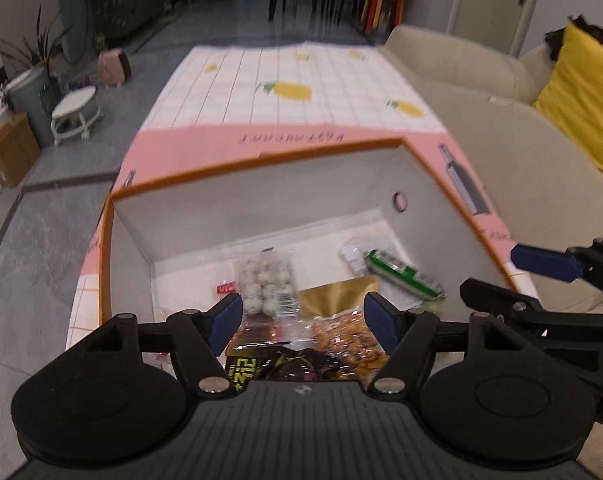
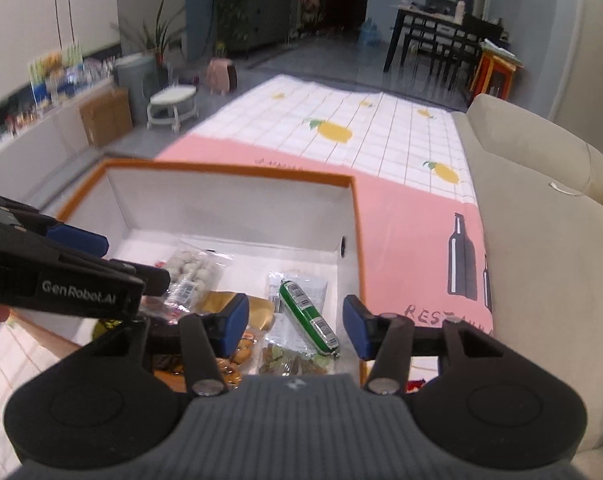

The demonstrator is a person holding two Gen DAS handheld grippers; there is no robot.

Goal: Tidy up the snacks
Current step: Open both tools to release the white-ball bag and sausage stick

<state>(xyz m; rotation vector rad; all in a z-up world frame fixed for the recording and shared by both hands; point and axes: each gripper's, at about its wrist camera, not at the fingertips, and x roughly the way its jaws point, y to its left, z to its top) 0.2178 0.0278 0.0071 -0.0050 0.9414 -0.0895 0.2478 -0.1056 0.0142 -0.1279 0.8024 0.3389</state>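
Left wrist view first: the left claw (image 1: 301, 322) hangs spread wide, nothing between its blue pads, right above the near end of the orange-rimmed box (image 1: 261, 158). Just beyond its tips lies the clear pack of white balls (image 1: 267, 282), with a gold pouch (image 1: 337, 294) to the claw's right and the green sausage stick (image 1: 401, 274) farther right on its clear wrapper. Beneath the claw sit a black packet with yellow lettering (image 1: 261, 370) and an orange snack bag (image 1: 345, 338); only this view shows that black packet clearly. At the far right the right claw (image 1: 497, 280) pokes in over the box's side wall. The box rests on the pink-and-lemon cloth (image 1: 285, 80) covering the counter.

Over to the right wrist view: the right claw (image 2: 295, 326) is also parted and empty-handed, poised over the box's (image 2: 355, 216) near right corner. The green sausage stick (image 2: 307, 316) lies directly between and below its pads. The gold pouch (image 2: 221, 302) peeks out by the left pad, the pack of white balls (image 2: 191, 274) beyond it. A greenish-brown snack packet (image 2: 293, 360) under the claw shows only here. The left claw (image 2: 101, 264) crosses in from the left; from here its opening cannot be judged.
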